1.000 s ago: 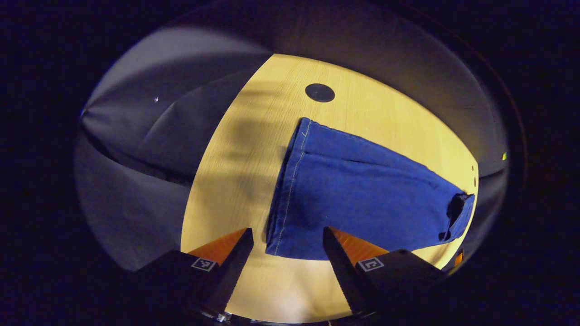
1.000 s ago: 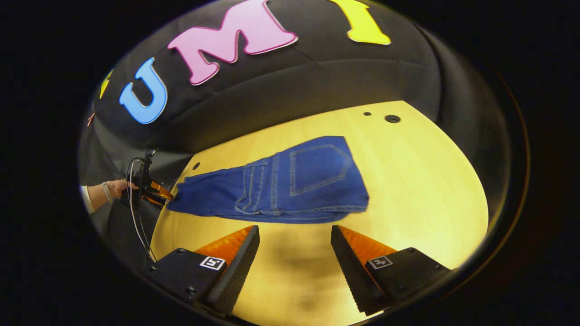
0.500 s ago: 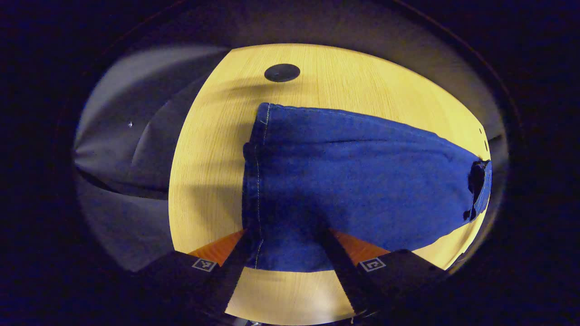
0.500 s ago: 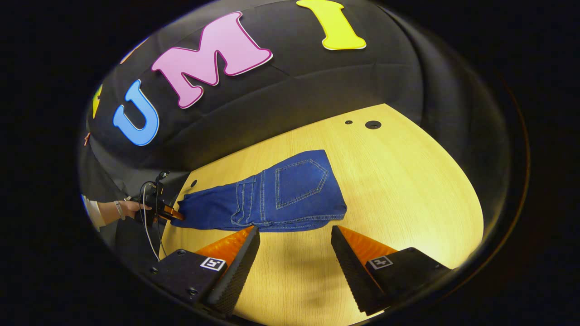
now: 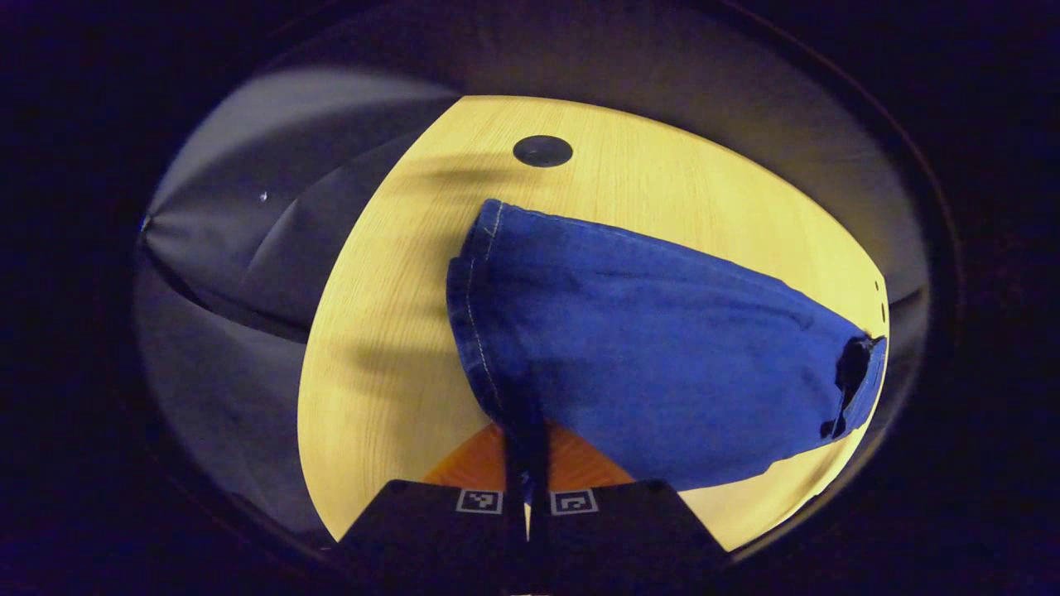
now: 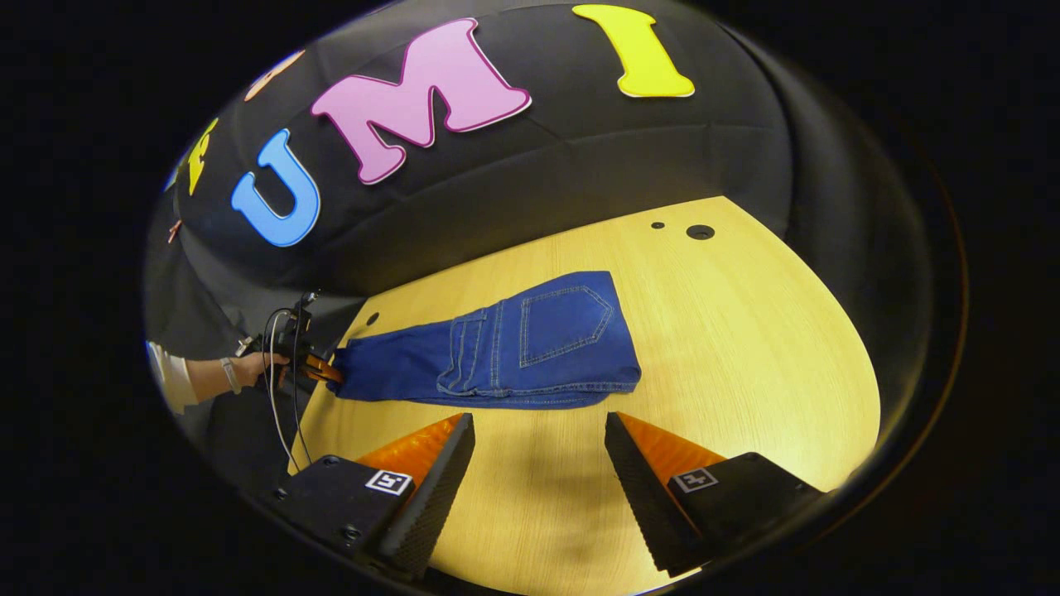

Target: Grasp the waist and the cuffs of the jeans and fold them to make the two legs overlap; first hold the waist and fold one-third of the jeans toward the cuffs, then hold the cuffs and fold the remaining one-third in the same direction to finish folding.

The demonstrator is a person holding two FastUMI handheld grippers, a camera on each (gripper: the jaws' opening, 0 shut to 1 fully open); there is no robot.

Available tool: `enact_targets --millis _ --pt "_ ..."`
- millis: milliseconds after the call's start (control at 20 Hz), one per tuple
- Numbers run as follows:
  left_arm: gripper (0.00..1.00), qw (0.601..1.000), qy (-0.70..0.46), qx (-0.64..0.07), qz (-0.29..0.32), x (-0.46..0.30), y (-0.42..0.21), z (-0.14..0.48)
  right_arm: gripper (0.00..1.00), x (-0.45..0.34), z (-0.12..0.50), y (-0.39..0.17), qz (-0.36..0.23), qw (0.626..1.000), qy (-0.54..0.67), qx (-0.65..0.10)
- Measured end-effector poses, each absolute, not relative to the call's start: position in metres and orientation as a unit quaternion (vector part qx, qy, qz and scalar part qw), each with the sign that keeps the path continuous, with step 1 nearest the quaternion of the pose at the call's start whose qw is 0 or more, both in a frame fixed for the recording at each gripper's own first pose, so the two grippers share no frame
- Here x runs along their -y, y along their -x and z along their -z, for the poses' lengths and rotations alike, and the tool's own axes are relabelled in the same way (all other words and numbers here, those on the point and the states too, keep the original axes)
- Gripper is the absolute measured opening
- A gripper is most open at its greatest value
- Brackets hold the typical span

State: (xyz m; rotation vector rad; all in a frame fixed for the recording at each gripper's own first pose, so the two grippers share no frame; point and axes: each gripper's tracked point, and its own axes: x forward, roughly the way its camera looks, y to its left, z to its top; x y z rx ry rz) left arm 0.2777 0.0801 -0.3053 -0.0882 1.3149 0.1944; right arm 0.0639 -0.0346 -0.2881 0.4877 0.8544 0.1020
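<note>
One pair of jeans (image 6: 505, 348) on the bench (image 6: 745, 348); left gripper (image 5: 525, 430) jaws clamp its cuffs, right gripper (image 6: 538, 463) jaws gape apart over bare wood beside the waist.

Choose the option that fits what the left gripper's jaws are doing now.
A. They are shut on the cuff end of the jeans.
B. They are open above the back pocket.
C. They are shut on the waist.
A: in the left gripper view, the left gripper has its jaws closed together on the hemmed cuff end of the jeans.
</note>
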Motion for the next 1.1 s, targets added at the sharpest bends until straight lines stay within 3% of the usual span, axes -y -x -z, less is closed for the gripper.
enact_targets --millis 250,550,800,1100 --pt "0.06 0.847 0.048 -0.530 0.015 0.002 -0.298 0.209 0.97 0.043 0.274 -0.075 -0.054 0.884 -0.250 -0.392" --pt "0.02 0.868 0.025 -0.465 0.171 0.185 -0.299 0.133 0.98 0.047 0.254 -0.085 -0.073 0.890 -0.255 -0.370" --pt "0.06 0.848 0.021 -0.472 0.239 0.325 -0.294 0.173 0.97 0.074 0.249 -0.078 -0.071 0.896 -0.243 -0.365" --pt "0.08 0.806 -0.039 -0.545 0.228 0.350 -0.252 0.280 0.97 0.109 0.262 -0.078 -0.073 0.902 -0.212 -0.370"
